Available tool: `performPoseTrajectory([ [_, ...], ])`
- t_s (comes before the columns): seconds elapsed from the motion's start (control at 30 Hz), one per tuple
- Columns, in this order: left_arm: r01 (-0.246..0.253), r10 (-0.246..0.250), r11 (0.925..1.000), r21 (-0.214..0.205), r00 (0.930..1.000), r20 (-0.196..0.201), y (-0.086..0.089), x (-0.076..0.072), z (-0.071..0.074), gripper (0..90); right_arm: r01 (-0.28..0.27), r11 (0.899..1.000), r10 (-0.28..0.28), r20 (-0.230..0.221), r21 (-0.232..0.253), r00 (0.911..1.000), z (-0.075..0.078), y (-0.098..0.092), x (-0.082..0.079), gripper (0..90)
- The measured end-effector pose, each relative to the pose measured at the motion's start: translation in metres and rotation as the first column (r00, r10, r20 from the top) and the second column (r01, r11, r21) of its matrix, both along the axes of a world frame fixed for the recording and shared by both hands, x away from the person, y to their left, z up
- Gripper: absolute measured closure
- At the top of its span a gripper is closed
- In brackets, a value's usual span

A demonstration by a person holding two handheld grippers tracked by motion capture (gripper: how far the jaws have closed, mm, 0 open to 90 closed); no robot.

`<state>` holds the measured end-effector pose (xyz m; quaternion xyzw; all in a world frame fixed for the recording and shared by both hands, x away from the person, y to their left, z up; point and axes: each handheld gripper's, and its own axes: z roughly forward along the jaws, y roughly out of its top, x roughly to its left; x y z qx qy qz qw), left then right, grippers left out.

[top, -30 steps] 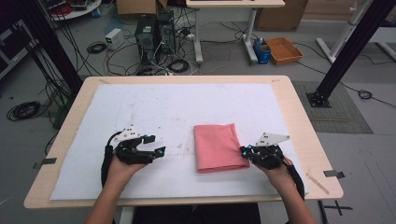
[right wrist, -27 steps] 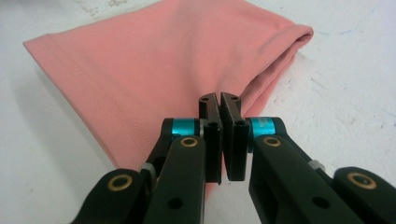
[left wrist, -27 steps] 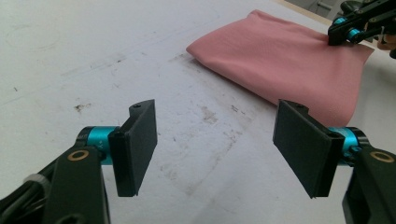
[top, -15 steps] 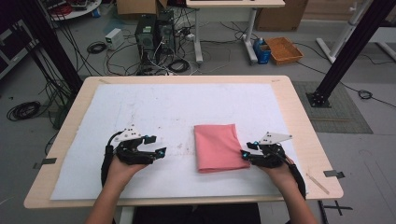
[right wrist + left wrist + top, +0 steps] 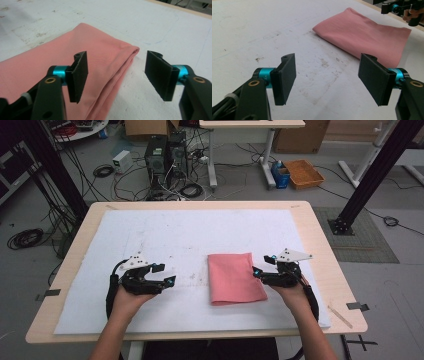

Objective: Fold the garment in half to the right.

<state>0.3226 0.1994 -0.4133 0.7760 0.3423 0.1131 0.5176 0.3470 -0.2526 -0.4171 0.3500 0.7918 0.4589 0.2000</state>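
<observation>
On the table (image 5: 320,240), both the left claw (image 5: 327,75) and right claw (image 5: 116,75) gape empty beside a folded pink cloth (image 5: 234,277).

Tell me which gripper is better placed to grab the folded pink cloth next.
Probably the right gripper: its open fingers straddle the edge of the folded pink cloth. The left gripper, also open, sits apart from it over the white table cover.
</observation>
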Motion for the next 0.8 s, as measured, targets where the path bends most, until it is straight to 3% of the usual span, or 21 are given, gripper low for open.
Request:
performPoseTrajectory([
  [0.27,0.018,-0.018,0.9997,-0.015,0.9998,0.005,0.003,0.0,0.002,25.9,0.006,1.0,-0.006,-0.013,0.025,0.9999,-0.004,-0.013,-0.003,25.2],
  [0.43,0.012,-0.011,0.9998,-0.017,0.9996,0.028,0.006,0.0,0.002,24.0,0.032,0.999,-0.032,0.004,0.034,0.9995,-0.002,-0.024,-0.004,22.3],
  [0.6,-0.007,0.008,0.9999,-0.014,0.9995,0.03,0.008,0.001,-0.001,22.5,0.051,0.998,-0.051,-0.013,0.037,0.9986,-0.008,-0.031,0.0,21.8],
  [0.8,0.003,-0.003,1.0,-0.001,0.9996,0.028,0.009,-0.003,-0.006,22.5,0.063,0.997,-0.062,-0.02,0.033,0.9979,-0.011,-0.033,0.003,21.8],
])
